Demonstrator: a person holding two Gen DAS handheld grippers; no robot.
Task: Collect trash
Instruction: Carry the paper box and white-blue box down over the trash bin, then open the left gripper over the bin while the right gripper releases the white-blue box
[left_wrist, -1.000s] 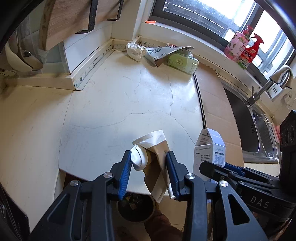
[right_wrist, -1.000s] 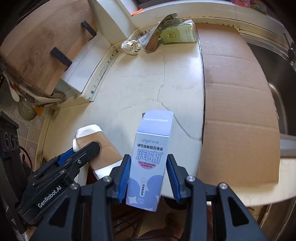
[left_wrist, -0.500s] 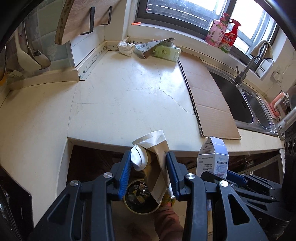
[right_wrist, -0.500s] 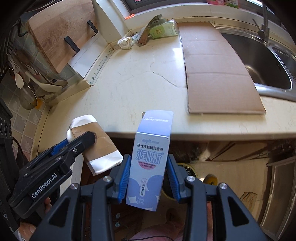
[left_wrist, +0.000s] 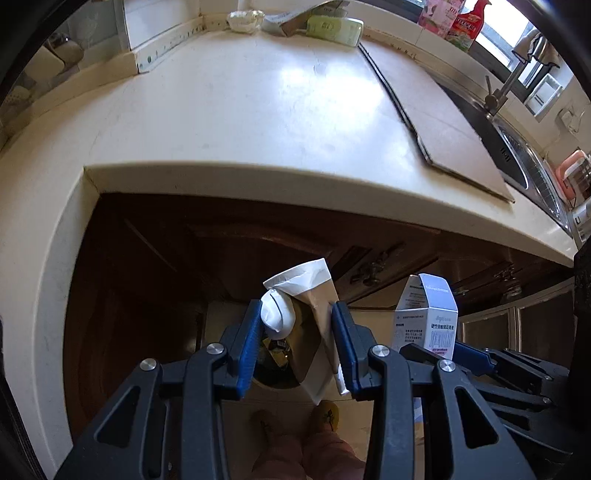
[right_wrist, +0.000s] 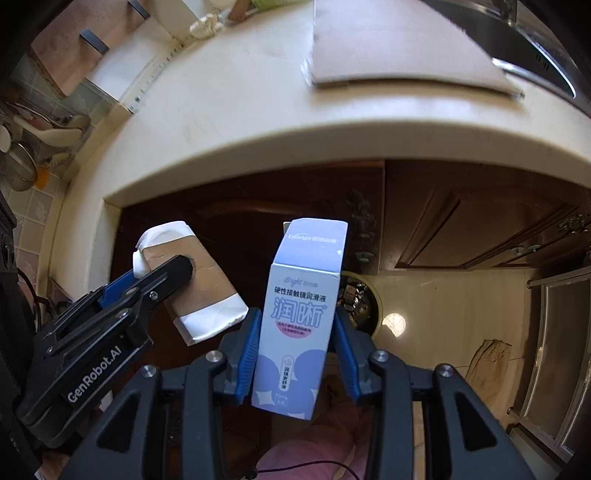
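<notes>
My left gripper (left_wrist: 295, 325) is shut on a crumpled brown and white paper wrapper (left_wrist: 314, 295), held off the counter's front edge. Below it a round trash bin (left_wrist: 275, 365) with rubbish inside stands on the floor. My right gripper (right_wrist: 295, 332) is shut on an upright pale blue and white carton (right_wrist: 299, 317); the trash bin (right_wrist: 360, 299) shows just behind it. The carton (left_wrist: 426, 319) also appears at the right of the left wrist view, and the wrapper (right_wrist: 195, 284) with the left gripper at the left of the right wrist view.
The cream countertop (left_wrist: 240, 122) carries a cardboard sheet (left_wrist: 436, 125), with crumpled paper (left_wrist: 243, 18) and a green packet (left_wrist: 334, 26) at the back. A steel sink (left_wrist: 517, 155) lies to the right. Dark wooden cabinet doors (right_wrist: 461, 229) run under the counter. A person's legs and slippers (left_wrist: 325, 413) are below.
Both grippers have drawn back off the counter and sunk below its edge, each keeping its hold. The cabinet fronts, floor and bin have come into view.
</notes>
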